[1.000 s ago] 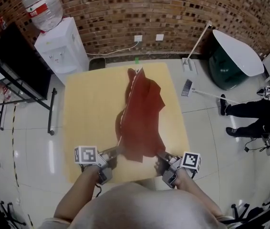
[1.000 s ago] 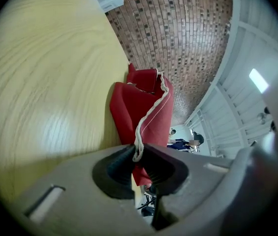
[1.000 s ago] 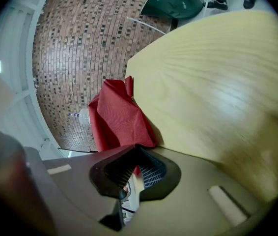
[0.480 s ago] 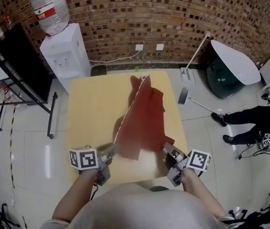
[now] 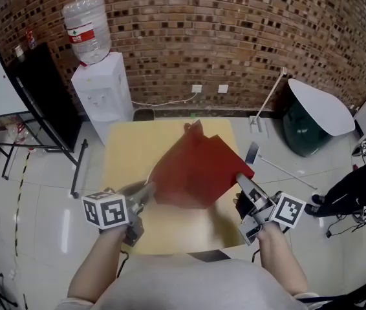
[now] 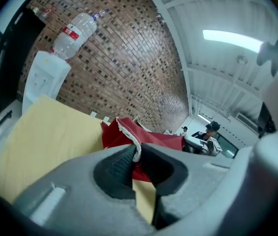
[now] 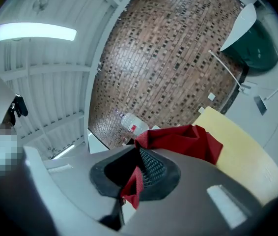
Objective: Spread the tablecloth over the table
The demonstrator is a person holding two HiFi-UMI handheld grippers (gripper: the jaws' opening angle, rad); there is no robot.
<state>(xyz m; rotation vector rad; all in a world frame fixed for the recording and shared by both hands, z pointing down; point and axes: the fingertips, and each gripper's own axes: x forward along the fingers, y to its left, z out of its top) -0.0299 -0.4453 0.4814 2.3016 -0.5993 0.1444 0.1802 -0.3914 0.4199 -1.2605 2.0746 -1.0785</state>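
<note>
— Where do we have the tablecloth (image 5: pixel 199 166)?

— We hold it up over the table (image 5: pixel 125 166), stretched between both tools. Our left gripper (image 5: pixel 148 191) is closed tight on the white-hemmed edge. Our right gripper (image 5: pixel 242 179) is pinched shut on the opposite red corner. The far end of the cloth reaches toward the table's far edge; whether it touches the top there we cannot tell.

— And the table's edges?

— The left strip and the near edge lie bare, the yellow top showing.

— How much room do we have around it?

— Open floor (image 5: pixel 47 199) on our left, up to the black stand (image 5: pixel 41 102). The water dispenser (image 5: pixel 103 102) stands near the far left corner, against the brick wall (image 5: pixel 235 31). A broom (image 5: pixel 252 152) lies just beside the right edge. A person's legs (image 5: pixel 348 192) are well apart, further right.
</note>
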